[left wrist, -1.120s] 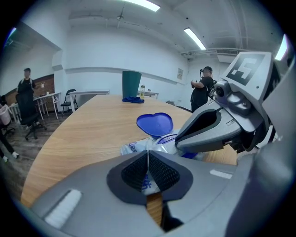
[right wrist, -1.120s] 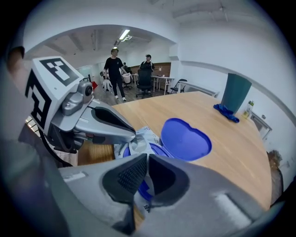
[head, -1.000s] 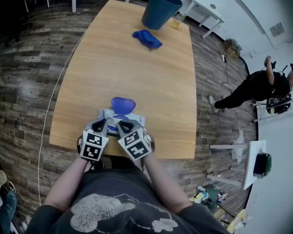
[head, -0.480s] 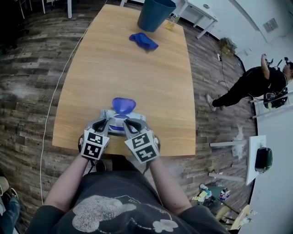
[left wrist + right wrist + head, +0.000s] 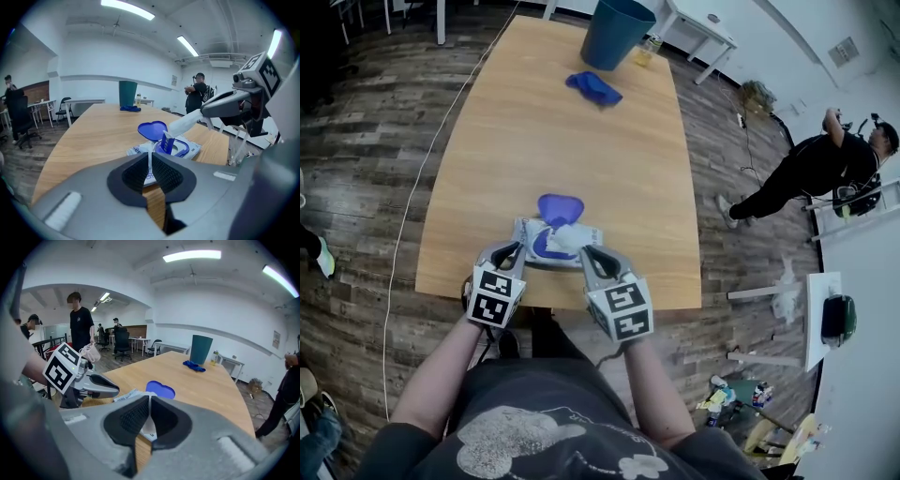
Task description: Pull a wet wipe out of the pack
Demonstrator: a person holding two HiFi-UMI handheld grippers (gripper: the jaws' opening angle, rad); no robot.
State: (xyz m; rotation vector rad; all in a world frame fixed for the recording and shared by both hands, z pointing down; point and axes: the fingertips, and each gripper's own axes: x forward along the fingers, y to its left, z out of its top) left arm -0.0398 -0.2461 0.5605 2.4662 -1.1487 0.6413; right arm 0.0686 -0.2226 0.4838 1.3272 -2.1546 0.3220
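Right hand-held gripper point(image 5: 586, 251): risen and drawn back toward the person since a second ago, clenched on the wipe point(image 5: 187, 123), which now stretches taut from the pack point(image 5: 528, 234). Left hand-held gripper point(image 5: 508, 249): clamped on the pack's near edge, holding it down near the front of the table point(image 5: 581, 141); lid point(image 5: 560, 207) open. Method, as judged: pull up and away in one steady line while the left holds firm, so the pack does not lift and the sheet does not tear. Not discernible: the wipe's tail inside the opening, and whether a next sheet follows.
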